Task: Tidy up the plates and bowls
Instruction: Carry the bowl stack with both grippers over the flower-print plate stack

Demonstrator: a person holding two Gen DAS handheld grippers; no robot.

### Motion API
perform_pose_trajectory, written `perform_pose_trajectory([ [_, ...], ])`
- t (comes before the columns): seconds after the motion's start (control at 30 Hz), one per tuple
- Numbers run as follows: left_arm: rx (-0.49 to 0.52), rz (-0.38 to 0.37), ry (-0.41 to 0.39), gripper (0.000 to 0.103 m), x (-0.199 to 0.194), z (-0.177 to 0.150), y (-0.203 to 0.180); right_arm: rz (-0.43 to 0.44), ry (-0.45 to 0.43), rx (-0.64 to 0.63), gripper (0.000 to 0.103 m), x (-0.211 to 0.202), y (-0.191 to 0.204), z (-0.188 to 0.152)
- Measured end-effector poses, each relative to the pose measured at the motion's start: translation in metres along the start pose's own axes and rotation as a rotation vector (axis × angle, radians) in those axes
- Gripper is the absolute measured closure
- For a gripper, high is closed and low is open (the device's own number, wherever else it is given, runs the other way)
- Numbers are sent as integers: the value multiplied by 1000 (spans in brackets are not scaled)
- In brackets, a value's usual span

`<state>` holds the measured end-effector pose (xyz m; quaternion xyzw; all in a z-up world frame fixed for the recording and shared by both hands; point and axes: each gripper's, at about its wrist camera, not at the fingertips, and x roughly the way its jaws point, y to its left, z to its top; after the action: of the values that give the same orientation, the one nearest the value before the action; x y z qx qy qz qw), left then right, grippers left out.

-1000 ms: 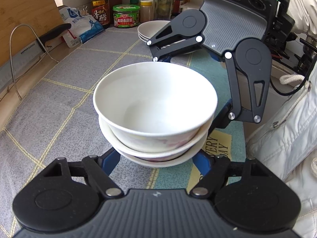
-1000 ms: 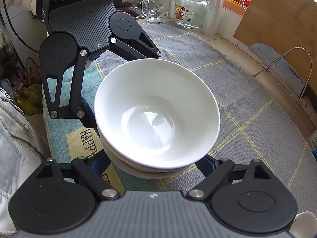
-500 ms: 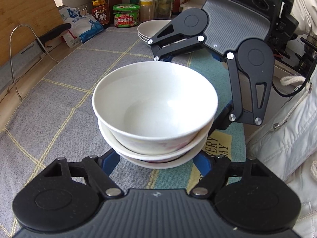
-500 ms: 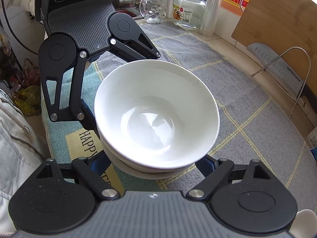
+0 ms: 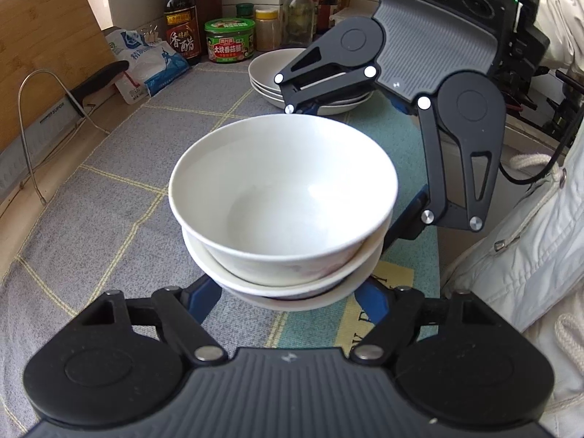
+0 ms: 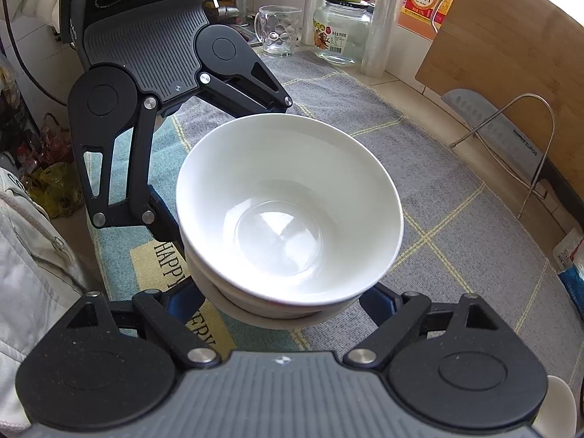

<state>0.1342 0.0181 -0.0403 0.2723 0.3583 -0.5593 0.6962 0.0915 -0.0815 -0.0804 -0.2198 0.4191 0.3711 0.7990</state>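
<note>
A stack of three white bowls (image 5: 283,189) (image 6: 288,211) sits between both grippers, which face each other across it. My left gripper (image 5: 286,297) reaches in from the near side. Its blue fingers (image 5: 202,301) run under the bottom bowl's rim on either side and clamp the stack's lower part. From the opposite side my right gripper (image 6: 281,306) does the same, with its blue fingers (image 6: 379,303) against the stack's base. The fingertips are hidden under the bowls. A pile of white plates (image 5: 270,73) stands further back on the counter.
A grey checked cloth (image 5: 109,189) covers the counter. A wooden cutting board (image 5: 47,65), a wire rack with a cleaver (image 6: 511,135), bottles and jars (image 5: 180,25), a glass mug (image 6: 277,31) and a big jar (image 6: 341,29) line the wall. A person's white jacket (image 5: 518,255) is at the counter's edge.
The bowl stack keeps its place between both grippers, while the counter and plates behind it shift slightly. Both grips look the same.
</note>
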Motion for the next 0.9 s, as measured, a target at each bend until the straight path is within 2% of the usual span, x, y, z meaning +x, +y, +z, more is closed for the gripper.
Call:
perform_pose_trajectory([
  [0.43,22,34,-19,24,15,39,-27,-21,-29,-5,10,-44,-12,-21],
  [0.9,69,14,-54,24,63,106,-50,-74,-23,18,10,-98,-44,-78],
])
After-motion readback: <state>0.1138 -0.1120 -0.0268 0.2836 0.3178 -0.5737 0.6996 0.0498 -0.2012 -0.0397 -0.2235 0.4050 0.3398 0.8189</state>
